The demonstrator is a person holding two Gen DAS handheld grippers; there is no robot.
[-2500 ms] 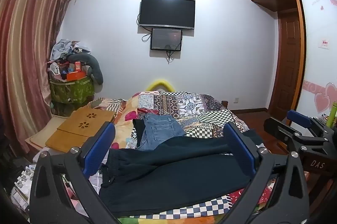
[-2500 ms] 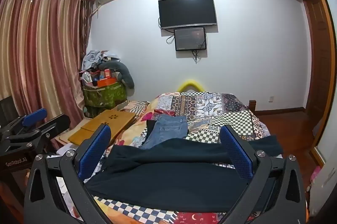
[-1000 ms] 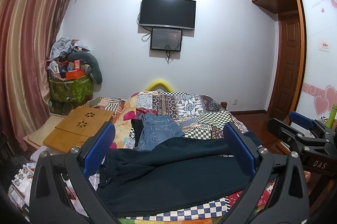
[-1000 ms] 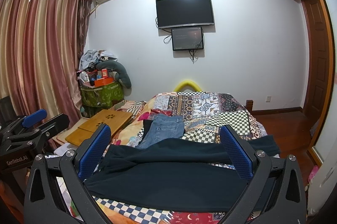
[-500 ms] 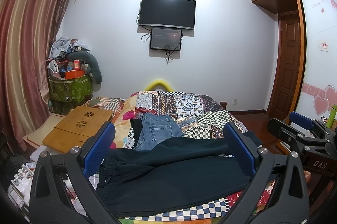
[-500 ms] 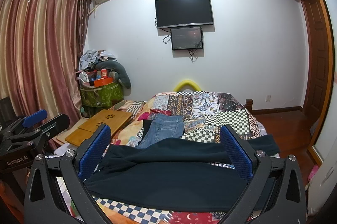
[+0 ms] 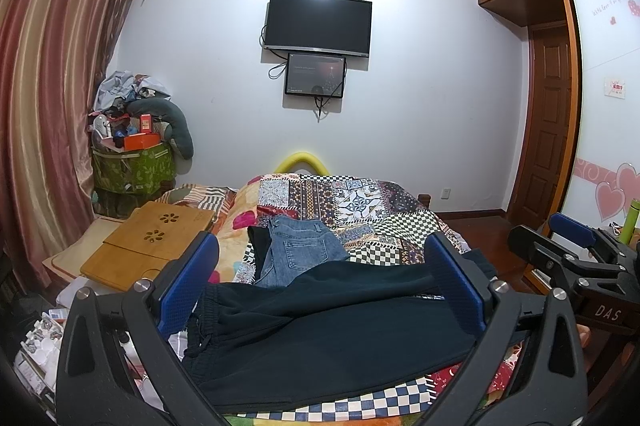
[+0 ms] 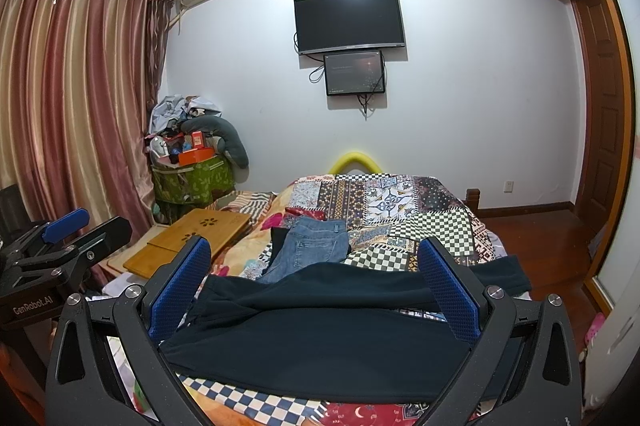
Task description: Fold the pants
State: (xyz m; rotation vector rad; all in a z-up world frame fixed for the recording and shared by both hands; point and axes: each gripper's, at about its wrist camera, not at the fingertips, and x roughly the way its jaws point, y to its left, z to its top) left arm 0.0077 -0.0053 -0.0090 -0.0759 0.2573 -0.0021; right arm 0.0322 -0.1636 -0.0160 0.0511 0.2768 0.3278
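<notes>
Dark navy pants lie spread across the near end of the bed, waistband with drawstring to the left, leg ends to the right. My left gripper hovers above them, open, blue pads wide apart and holding nothing. My right gripper is also open and raised over the pants, nothing between its fingers. Each gripper shows in the other's view: the right one at the right edge, the left one at the left edge. Blue jeans lie folded just beyond the dark pants.
The bed carries a patchwork quilt. A wooden lap desk sits at the bed's left side. A green bin piled with clutter stands by the curtain. Wooden floor and a door lie right.
Both views have drifted only slightly; the pants sit a little lower and nearer in frame. Both grippers stay open, and the clothes have not moved.
</notes>
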